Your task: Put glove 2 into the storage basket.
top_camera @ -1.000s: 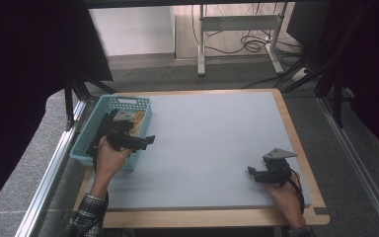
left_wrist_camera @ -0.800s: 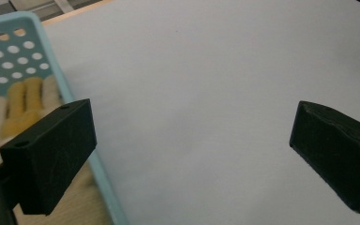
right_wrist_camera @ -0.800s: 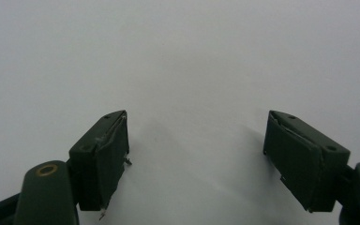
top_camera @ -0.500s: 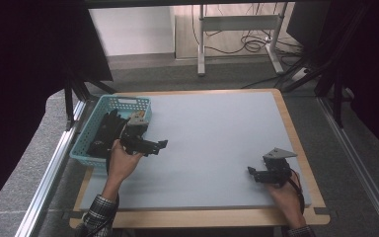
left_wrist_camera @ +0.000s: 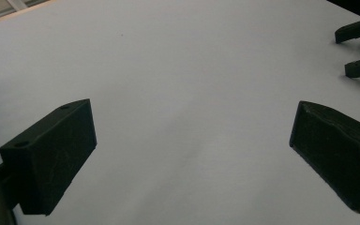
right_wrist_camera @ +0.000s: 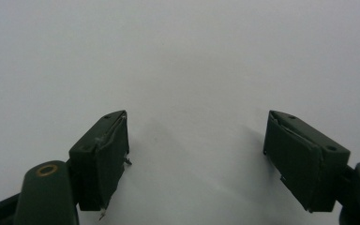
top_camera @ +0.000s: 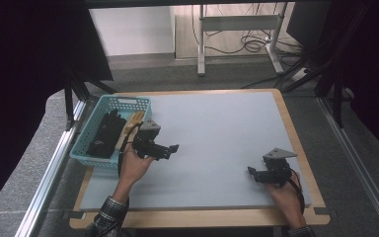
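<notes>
My left gripper is held a little above the grey mat, just right of the teal basket. In the left gripper view its jaws stand wide open with only bare mat between them. My right gripper rests low over the mat's near right corner and points left. In the right gripper view it is open and holds nothing. The right gripper's two jaw tips show far off at the top right of the left gripper view.
The basket holds black parts and a few tan wooden pieces. A wooden rim frames the mat. Metal rails run along both sides of the table, and a desk frame stands on the floor beyond.
My left gripper has moved rightward from over the basket out over the mat, empty. The right gripper has stayed where it was.
</notes>
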`<state>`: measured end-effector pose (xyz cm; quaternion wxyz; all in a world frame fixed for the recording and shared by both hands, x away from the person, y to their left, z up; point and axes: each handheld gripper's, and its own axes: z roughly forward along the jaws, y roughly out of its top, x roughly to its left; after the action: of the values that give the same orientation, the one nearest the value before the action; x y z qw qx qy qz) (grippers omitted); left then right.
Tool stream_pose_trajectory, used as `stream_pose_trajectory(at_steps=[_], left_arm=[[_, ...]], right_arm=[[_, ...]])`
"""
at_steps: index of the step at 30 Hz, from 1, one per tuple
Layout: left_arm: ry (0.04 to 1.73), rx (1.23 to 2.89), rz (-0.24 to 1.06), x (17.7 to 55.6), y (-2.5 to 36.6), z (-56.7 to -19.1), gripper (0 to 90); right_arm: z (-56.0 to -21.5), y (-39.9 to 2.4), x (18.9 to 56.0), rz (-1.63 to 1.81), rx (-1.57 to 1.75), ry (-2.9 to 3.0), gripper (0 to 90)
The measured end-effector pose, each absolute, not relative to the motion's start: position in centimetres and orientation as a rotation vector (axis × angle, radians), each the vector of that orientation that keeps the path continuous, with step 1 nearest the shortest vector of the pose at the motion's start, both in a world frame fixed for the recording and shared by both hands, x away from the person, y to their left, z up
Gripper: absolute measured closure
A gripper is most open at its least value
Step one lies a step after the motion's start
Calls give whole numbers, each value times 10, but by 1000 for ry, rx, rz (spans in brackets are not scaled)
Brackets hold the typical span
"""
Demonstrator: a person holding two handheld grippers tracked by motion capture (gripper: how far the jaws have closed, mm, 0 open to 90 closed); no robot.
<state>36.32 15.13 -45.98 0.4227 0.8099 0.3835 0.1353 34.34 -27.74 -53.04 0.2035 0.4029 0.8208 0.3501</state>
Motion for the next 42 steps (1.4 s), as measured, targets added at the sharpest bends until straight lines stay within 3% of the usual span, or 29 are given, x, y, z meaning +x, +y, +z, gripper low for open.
stream_pose_trajectory(at_steps=[26,42], left_arm=[[846,2062,278,346,100,-481,8],[857,2105,270,329,97,-511,0]], right_arm=[[-530,-277,343,977,1124,2290,219],[-530,-277,343,976,1123,2290,218]])
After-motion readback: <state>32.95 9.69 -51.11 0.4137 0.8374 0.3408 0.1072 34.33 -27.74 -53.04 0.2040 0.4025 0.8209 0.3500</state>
